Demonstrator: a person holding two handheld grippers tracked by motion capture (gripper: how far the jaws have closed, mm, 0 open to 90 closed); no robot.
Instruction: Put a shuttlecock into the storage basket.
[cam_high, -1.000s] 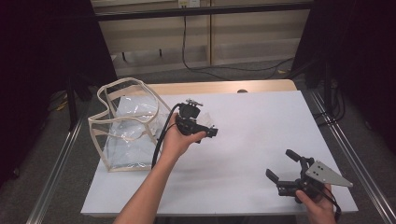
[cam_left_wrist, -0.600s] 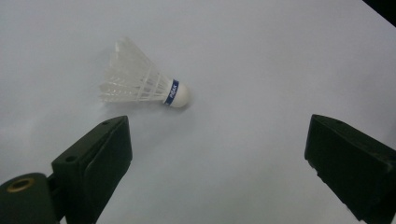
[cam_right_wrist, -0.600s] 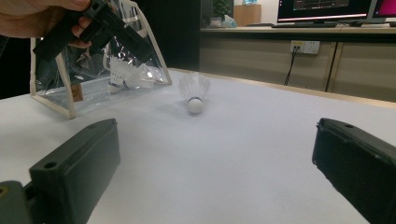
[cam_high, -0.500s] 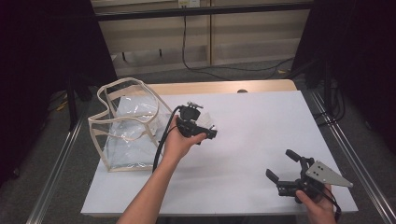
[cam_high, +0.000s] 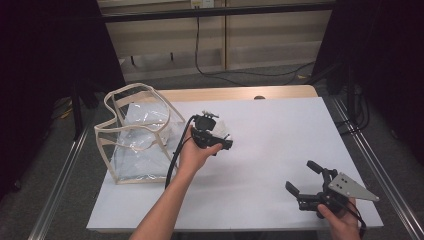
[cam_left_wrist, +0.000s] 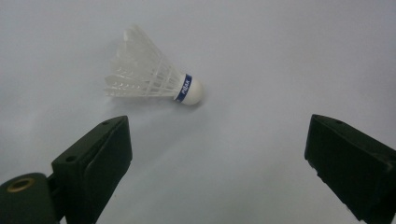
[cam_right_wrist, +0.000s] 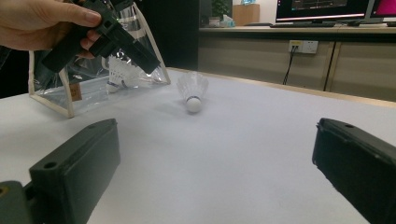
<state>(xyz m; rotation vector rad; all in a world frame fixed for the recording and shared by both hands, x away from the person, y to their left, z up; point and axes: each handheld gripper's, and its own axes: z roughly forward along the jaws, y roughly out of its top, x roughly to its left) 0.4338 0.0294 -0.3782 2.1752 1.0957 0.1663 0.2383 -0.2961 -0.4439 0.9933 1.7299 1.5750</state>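
The white shuttlecock (cam_left_wrist: 154, 79) wears a blue band just behind its cork tip, with small white lettering on it too blurred to read. A brown tag sits on the side of the clear bag (cam_high: 135, 140), and its writing cannot be made out either. The left gripper (cam_high: 216, 136) hangs above the white table (cam_high: 280, 130) with its jaws spread wide apart and nothing between them; in the left gripper view the shuttlecock lies on its side on the table just beyond the jaws, nearer the left-hand jaw, its cork pointing toward the right-hand jaw. The bag, trimmed in cream, stands just beside this gripper on the side of its trailing cable, and a second shuttlecock (cam_right_wrist: 119, 74) shows inside it. The right gripper (cam_high: 312, 182) is held low over the table, well apart from the left one, jaws likewise wide open and empty; in the right gripper view the first shuttlecock lies far ahead, between the lines of its two jaws, cork toward the camera.
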